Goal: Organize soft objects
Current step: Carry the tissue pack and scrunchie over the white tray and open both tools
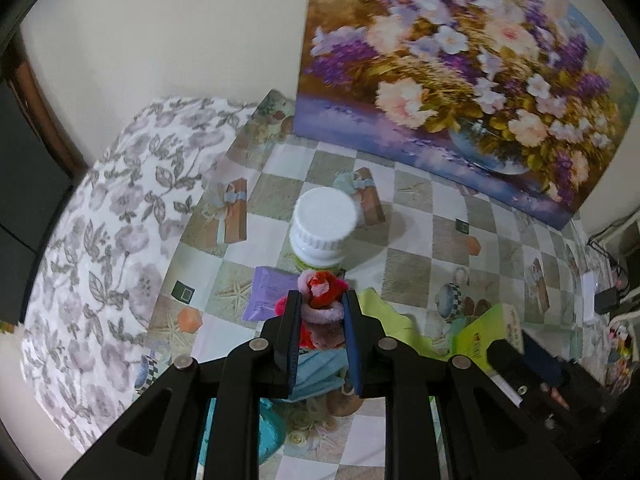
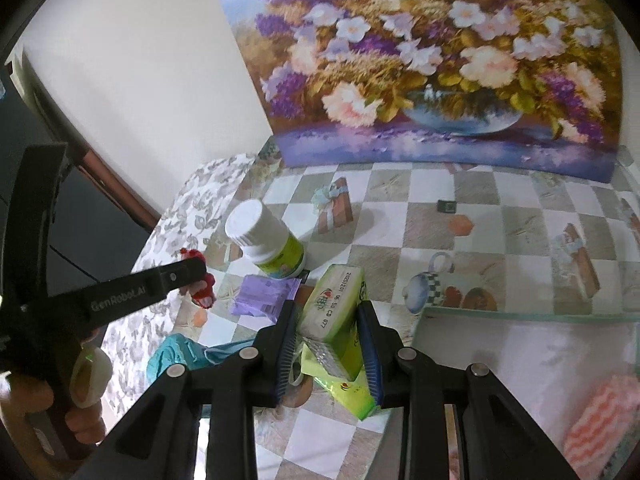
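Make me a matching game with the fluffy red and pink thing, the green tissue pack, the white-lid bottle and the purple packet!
Things:
1. fluffy red and pink thing
2. green tissue pack
3. white-lid bottle
4. purple packet

States:
A. lying flat on the table
B. held in the right gripper
C. standing upright on the table
D. held in the left gripper

Pairs: 1-D, 2-B, 3-C, 4-A

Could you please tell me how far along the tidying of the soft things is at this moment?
Done: a pink striped cloth already lies in the white tray. In hand: the left gripper is shut on a red-and-pink fuzzy toy, the right gripper on a green tissue pack. Left: a purple packet and teal cloth lie on the table beside a white bottle.
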